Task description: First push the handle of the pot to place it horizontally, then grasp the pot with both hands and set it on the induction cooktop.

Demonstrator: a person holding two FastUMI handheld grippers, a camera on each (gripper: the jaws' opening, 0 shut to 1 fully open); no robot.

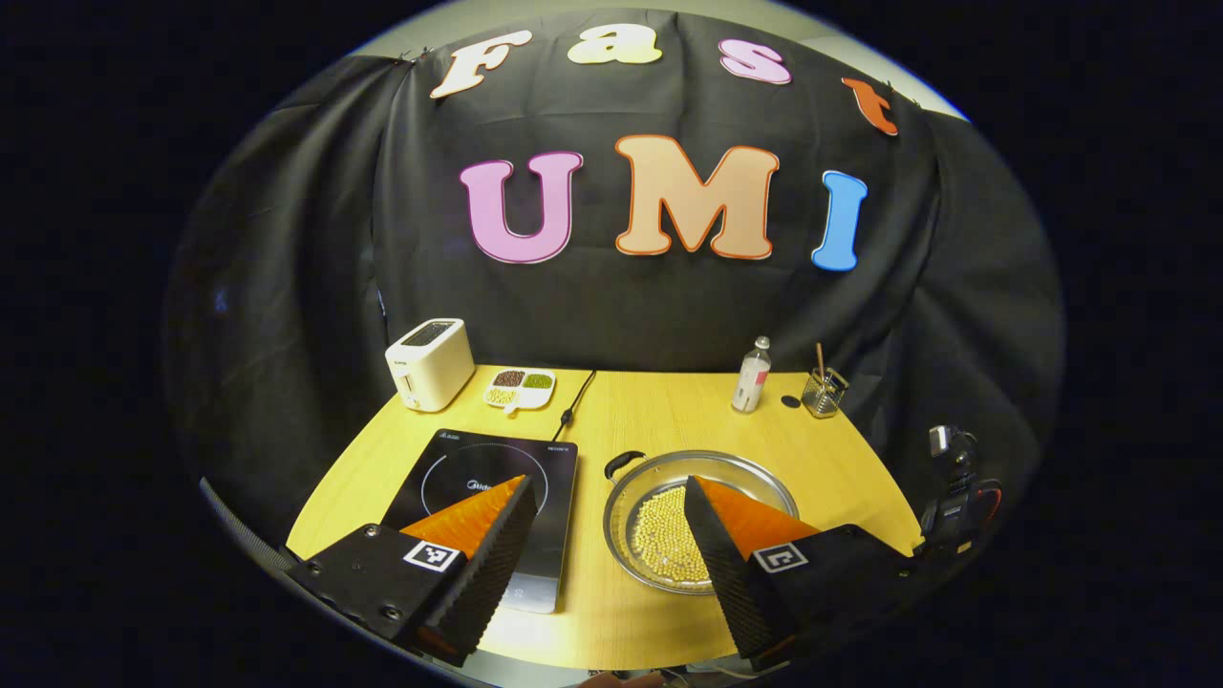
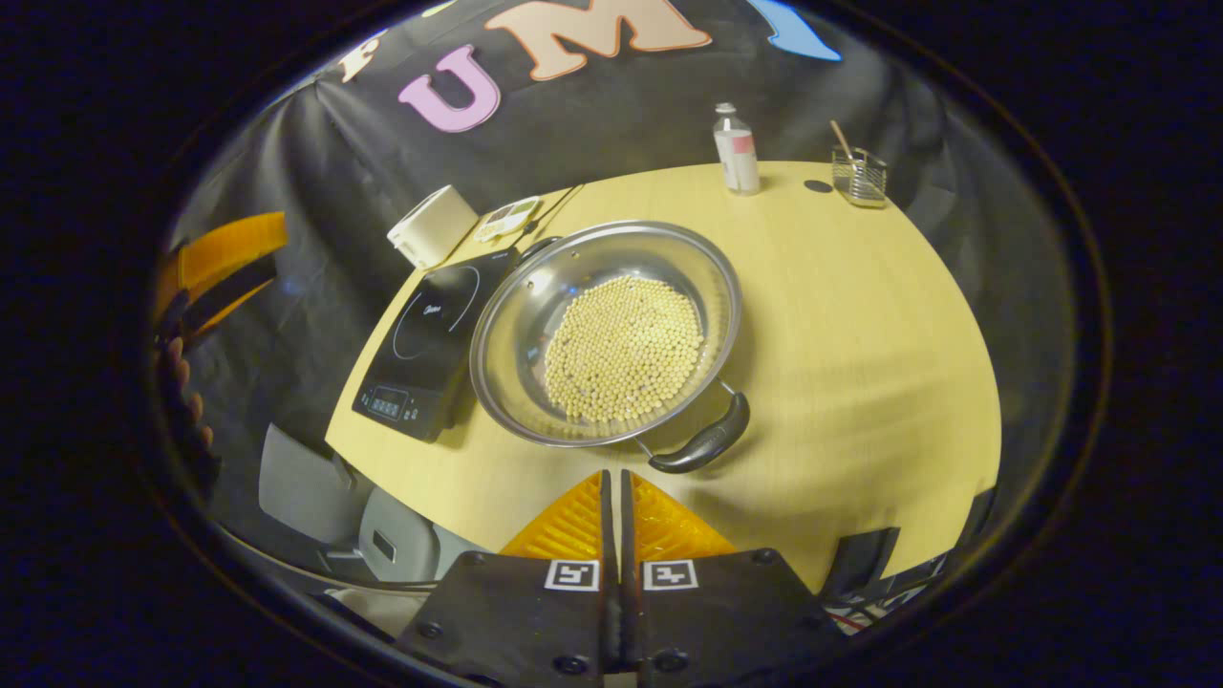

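A steel pot [image 2: 535, 287] holding yellow beans [image 2: 626, 349] sits on the wooden table [image 2: 860, 315], right of a black induction cooktop [image 2: 425, 334]. Its near black handle [image 2: 702, 444] points toward me, slightly right; the far handle [image 1: 623, 462] points back left. My right gripper [image 2: 616, 478] is shut with nothing in it, hovering just short of the near handle. My left gripper [image 1: 607, 492] hangs open above the table's front edge, one finger over the cooktop [image 1: 449, 459], the other over the pot [image 1: 755, 473]. The right gripper [image 1: 955, 502] also shows at the table's right edge.
At the back stand a white toaster [image 1: 430, 363], a small dish of beans [image 1: 521, 387], a bottle [image 1: 752, 375] and a glass holder with a stick [image 1: 825, 390]. A black cord [image 1: 576, 401] runs to the cooktop. A hand [image 2: 182, 382] shows at left.
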